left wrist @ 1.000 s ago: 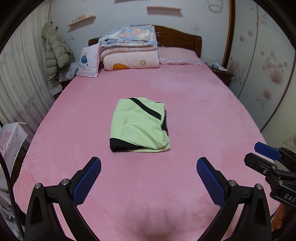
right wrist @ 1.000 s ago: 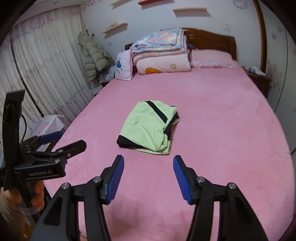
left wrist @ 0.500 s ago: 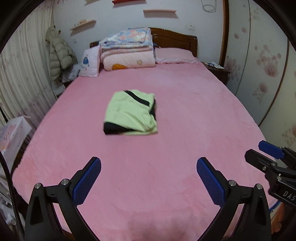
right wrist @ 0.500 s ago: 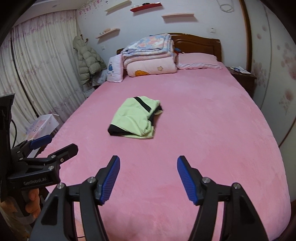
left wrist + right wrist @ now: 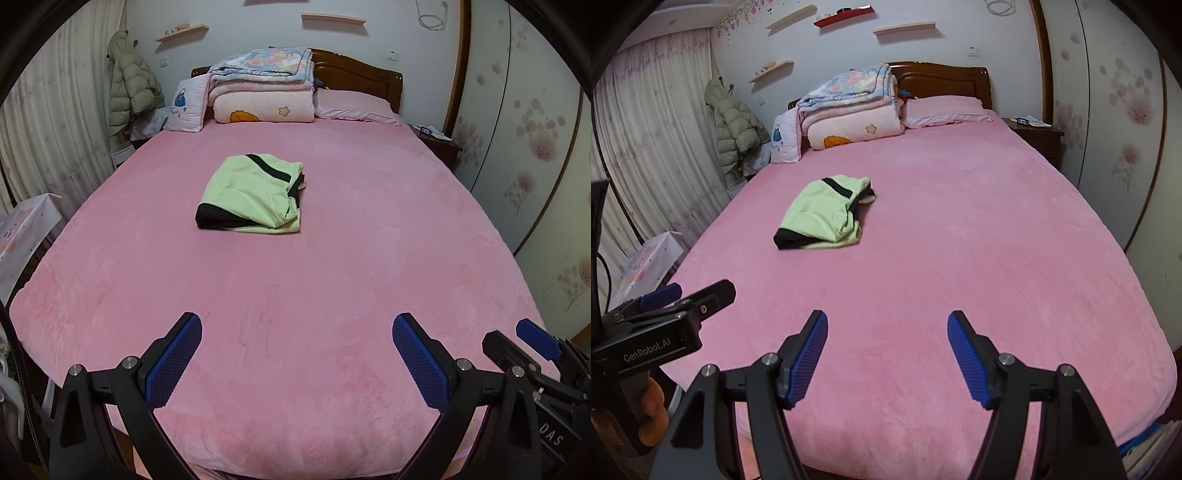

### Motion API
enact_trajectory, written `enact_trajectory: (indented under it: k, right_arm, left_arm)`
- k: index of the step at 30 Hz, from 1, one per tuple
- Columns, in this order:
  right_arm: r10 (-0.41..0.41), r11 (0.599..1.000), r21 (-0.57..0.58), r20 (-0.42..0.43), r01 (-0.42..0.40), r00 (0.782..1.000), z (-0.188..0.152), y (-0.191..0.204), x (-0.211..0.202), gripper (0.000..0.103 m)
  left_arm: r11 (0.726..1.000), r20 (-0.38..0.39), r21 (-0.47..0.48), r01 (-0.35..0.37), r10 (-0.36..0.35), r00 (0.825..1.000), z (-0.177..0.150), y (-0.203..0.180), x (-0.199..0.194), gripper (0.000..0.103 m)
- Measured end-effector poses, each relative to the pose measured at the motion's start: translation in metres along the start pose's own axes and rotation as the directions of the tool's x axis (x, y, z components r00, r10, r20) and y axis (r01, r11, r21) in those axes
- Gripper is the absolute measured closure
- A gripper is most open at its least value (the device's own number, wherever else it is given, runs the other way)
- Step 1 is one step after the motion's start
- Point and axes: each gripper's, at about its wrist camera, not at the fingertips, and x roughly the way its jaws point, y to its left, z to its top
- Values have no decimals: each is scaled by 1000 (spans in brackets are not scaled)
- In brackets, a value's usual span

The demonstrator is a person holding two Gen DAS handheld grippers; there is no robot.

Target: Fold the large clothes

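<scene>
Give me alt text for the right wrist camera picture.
A folded green and black garment lies on a pink bed, clear of both grippers. The right gripper hovers open and empty over the bed's near end, with the left gripper at the left edge.

Home bedroom, pink bed (image 5: 295,332), stacked quilts (image 5: 264,88), wooden headboard (image 5: 942,79)

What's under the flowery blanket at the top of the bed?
The flowery blanket lies on a folded pink quilt with a star and an orange patch. Anything beneath that quilt is covered.

Pink bed (image 5: 332,295): folded green garment (image 5: 251,199), stacked quilts (image 5: 264,92), pillows (image 5: 354,107).
</scene>
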Motion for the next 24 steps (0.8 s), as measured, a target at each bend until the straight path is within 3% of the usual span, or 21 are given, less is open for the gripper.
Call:
enact_trajectory:
  k: [7,24]
  right_arm:
    - [11,1000,25,-24,-10,1000,-24,-5,-1,35]
    - [-29,999,-31,-20,28,999,-28,9,5,35]
  left_arm:
    - [1000,-15,13,-25,25,1000,-20,2,3,0]
    - [1000,-58,20,-5,6,998,-29,4,12,0]
